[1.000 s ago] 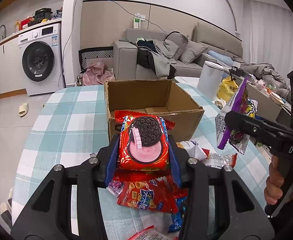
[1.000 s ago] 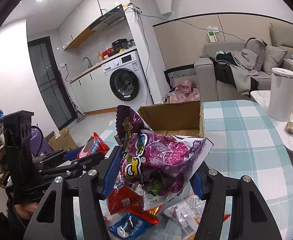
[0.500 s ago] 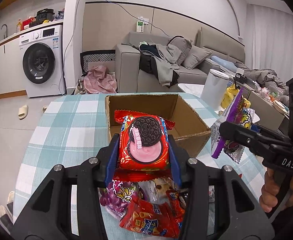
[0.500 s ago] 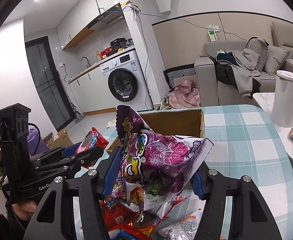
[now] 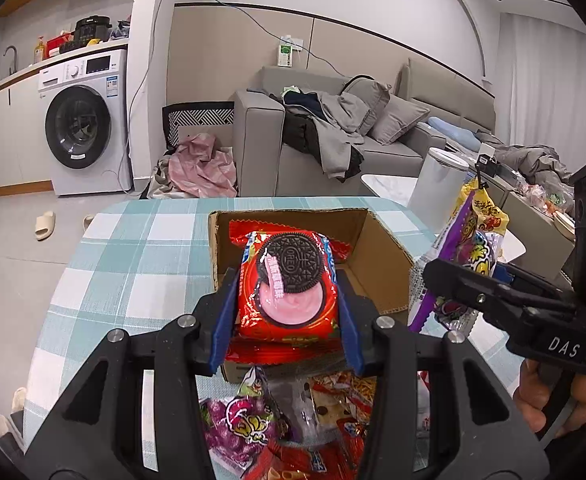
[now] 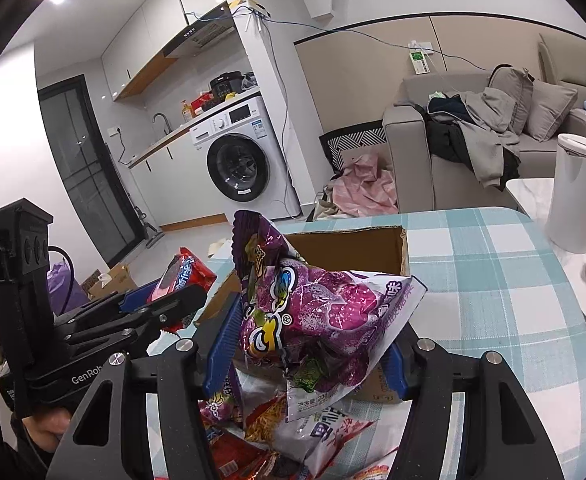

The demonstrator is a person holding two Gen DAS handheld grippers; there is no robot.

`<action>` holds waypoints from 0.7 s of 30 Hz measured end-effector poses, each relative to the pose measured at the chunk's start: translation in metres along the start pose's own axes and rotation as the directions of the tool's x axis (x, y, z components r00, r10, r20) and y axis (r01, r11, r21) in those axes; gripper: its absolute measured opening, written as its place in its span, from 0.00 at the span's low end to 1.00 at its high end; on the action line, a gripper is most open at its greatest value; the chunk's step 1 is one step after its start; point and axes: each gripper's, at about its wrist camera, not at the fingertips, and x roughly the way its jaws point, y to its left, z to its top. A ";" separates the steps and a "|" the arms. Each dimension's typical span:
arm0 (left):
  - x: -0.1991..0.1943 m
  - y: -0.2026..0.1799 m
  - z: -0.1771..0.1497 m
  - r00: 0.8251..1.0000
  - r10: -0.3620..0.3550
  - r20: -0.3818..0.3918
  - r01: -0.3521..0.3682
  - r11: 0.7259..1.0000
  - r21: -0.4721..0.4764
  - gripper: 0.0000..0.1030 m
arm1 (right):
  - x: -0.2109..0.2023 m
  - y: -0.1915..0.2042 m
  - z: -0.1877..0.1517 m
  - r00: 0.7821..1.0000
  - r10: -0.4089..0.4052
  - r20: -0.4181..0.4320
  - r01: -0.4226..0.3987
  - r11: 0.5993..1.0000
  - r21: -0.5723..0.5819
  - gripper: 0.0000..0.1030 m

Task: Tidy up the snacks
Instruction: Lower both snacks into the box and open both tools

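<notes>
Checked cloth covers the counter (image 5: 133, 264), where an open box (image 5: 377, 264) sits behind loose snacks (image 5: 293, 420). Left gripper (image 5: 287, 304) pinches a cookie pack (image 5: 289, 284) above the box's near edge; right gripper (image 6: 309, 340) clamps a purple bag (image 6: 313, 312) beside it.

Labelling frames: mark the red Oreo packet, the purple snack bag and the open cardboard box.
red Oreo packet (image 5: 289, 292), left wrist view, printed cookie.
purple snack bag (image 6: 325, 312), right wrist view, front panel.
open cardboard box (image 5: 377, 264), left wrist view, inner right wall.
</notes>
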 end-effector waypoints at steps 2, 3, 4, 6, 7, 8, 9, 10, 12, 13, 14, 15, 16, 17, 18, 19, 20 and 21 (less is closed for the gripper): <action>0.008 0.002 0.004 1.000 -0.005 -0.004 0.005 1.000 -0.002 0.41 | 0.003 0.000 0.002 1.000 -0.005 -0.003 0.005 1.000 0.002 0.61; 0.011 0.002 0.006 1.000 -0.006 -0.005 0.006 1.000 -0.002 0.41 | 0.006 -0.001 0.004 1.000 -0.011 -0.004 0.011 1.000 0.003 0.61; 0.016 0.002 0.008 1.000 -0.007 -0.006 0.007 1.000 -0.002 0.41 | 0.007 -0.001 0.003 1.000 -0.014 -0.004 0.014 1.000 0.004 0.61; 0.023 0.001 0.009 1.000 -0.007 -0.012 0.007 1.000 0.001 0.41 | 0.013 -0.003 0.005 1.000 -0.021 -0.010 0.021 1.000 0.012 0.61; 0.028 0.001 0.010 1.000 -0.007 -0.016 0.007 1.000 0.002 0.41 | 0.015 -0.003 0.006 1.000 -0.025 -0.016 0.025 1.000 0.015 0.61; 0.032 0.000 0.010 1.000 -0.007 -0.020 0.007 1.000 0.004 0.41 | 0.018 -0.003 0.006 0.999 -0.030 -0.025 0.030 0.999 0.019 0.61; 0.036 0.000 0.010 1.000 -0.004 -0.023 0.005 1.000 0.008 0.41 | 0.021 -0.004 0.007 0.999 -0.033 -0.029 0.034 0.999 0.021 0.61; 0.041 -0.001 0.010 1.000 0.000 -0.028 0.000 1.000 0.012 0.41 | 0.024 -0.005 0.008 0.999 -0.036 -0.033 0.037 0.999 0.023 0.61; 0.048 0.000 0.009 0.999 0.000 -0.034 0.000 1.000 0.014 0.41 | 0.029 -0.005 0.007 0.998 -0.043 -0.041 0.044 0.999 0.024 0.61; 0.052 0.001 0.009 0.999 0.000 -0.038 0.001 1.000 0.012 0.41 | 0.031 -0.006 0.007 0.998 -0.047 -0.042 0.048 0.999 0.024 0.61; 0.056 0.002 0.009 0.999 0.003 -0.042 -0.002 1.000 0.010 0.41 | 0.034 -0.006 0.007 0.998 -0.053 -0.045 0.054 0.998 0.023 0.61; 0.057 0.002 0.010 0.999 0.002 -0.043 -0.002 1.000 0.008 0.41 | 0.035 -0.006 0.008 0.997 -0.056 -0.047 0.057 0.998 0.023 0.61; 0.060 0.002 0.010 0.999 0.000 -0.045 0.000 1.000 0.003 0.41 | 0.037 -0.007 0.009 0.997 -0.057 -0.047 0.058 0.998 0.023 0.61; 0.062 0.002 0.010 0.999 -0.001 -0.047 0.001 1.000 0.002 0.41 | 0.038 -0.007 0.010 0.997 -0.058 -0.048 0.059 0.998 0.023 0.61; 0.065 0.002 0.010 0.999 0.000 -0.048 0.001 1.000 0.003 0.41 | 0.040 -0.008 0.011 0.997 -0.065 -0.049 0.066 0.998 0.023 0.61; 0.066 0.003 0.009 0.999 0.000 -0.048 0.000 1.000 0.004 0.41 | 0.042 -0.008 0.011 0.996 -0.069 -0.051 0.071 0.997 0.025 0.61; 0.069 0.003 0.009 0.999 0.003 -0.051 -0.003 1.000 0.005 0.41 | 0.044 -0.009 0.012 0.996 -0.071 -0.053 0.072 0.997 0.026 0.61; 0.071 0.003 0.008 0.999 0.004 -0.054 -0.004 1.000 0.004 0.41 | 0.046 -0.010 0.012 0.996 -0.074 -0.057 0.075 0.997 0.026 0.61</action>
